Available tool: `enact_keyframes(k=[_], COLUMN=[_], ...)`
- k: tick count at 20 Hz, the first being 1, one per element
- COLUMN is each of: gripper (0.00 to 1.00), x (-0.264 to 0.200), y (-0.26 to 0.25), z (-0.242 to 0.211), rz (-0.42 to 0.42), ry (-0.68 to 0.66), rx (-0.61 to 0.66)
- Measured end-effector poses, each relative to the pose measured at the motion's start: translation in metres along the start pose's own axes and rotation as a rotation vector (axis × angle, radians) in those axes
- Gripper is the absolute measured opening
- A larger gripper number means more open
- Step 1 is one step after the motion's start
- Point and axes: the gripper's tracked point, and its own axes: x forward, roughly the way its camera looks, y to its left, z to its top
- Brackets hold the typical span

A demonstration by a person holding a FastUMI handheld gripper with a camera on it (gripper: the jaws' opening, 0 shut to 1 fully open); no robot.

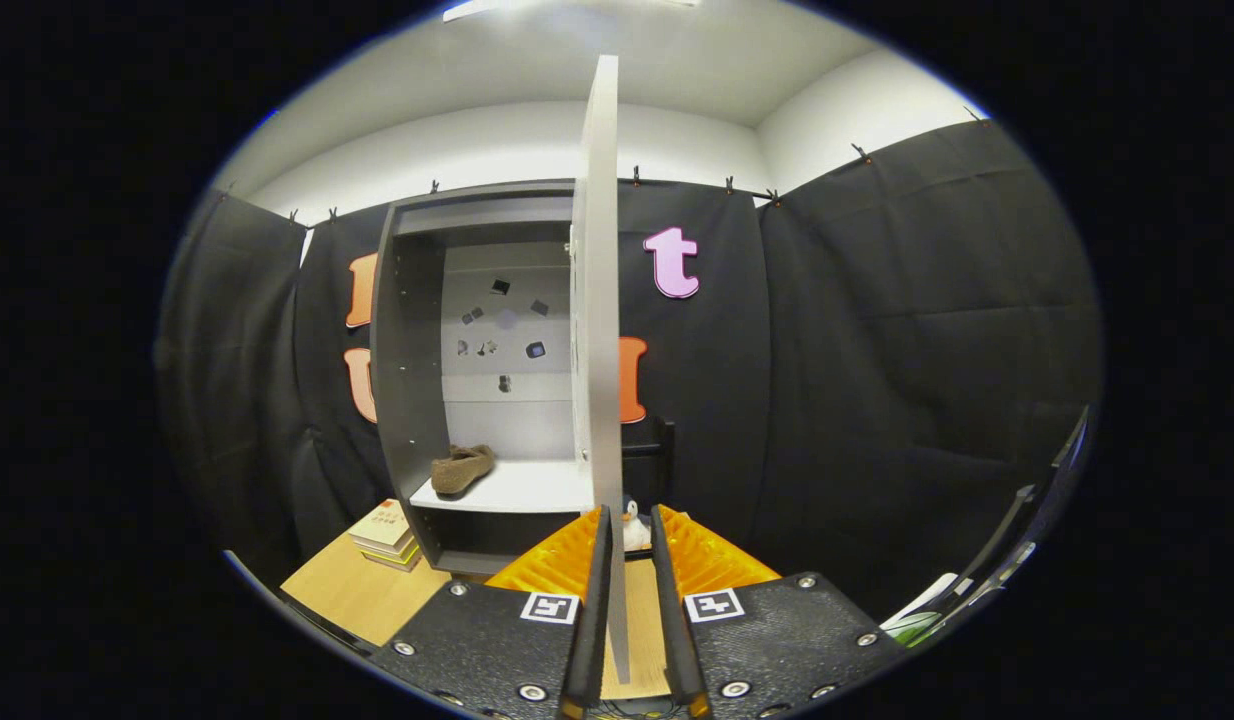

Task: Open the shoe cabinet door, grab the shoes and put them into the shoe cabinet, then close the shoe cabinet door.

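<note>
A staged recording booth: black cloth clipped up as walls below a white ceiling, a small cabinet on a wooden tabletop, what look like books at its left edge.

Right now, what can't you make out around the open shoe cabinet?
- Small white object: beyond the tongs, mostly hidden by the grey cabinet door.
- Tongs' grip: door edge lies between the fingers; contact unclear.
- Stacked books: covers too small.
- Brown shoe: its far side is hidden.
</note>
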Motion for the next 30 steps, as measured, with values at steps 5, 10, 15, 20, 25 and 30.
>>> enact_keyframes(k=[5, 10, 15, 20, 25, 30], gripper=[0.32, 0.45, 0.61, 0.75, 0.79, 0.83], x=[-0.014, -0.027, -0.034, -0.040, -0.041, -0.040], y=[0.025, 0.054, 0.086, 0.114, 0.147, 0.174], z=[0.014, 0.035, 0.044, 0.039, 0.047, 0.042], rz=[0.021, 0.045, 0.070, 0.100, 0.117, 0.129], ry=[-0.036, -0.088, -0.108, -0.095, -0.133, -0.128], rx=[0.012, 0.043, 0.035, 0.016, 0.018, -0.003])
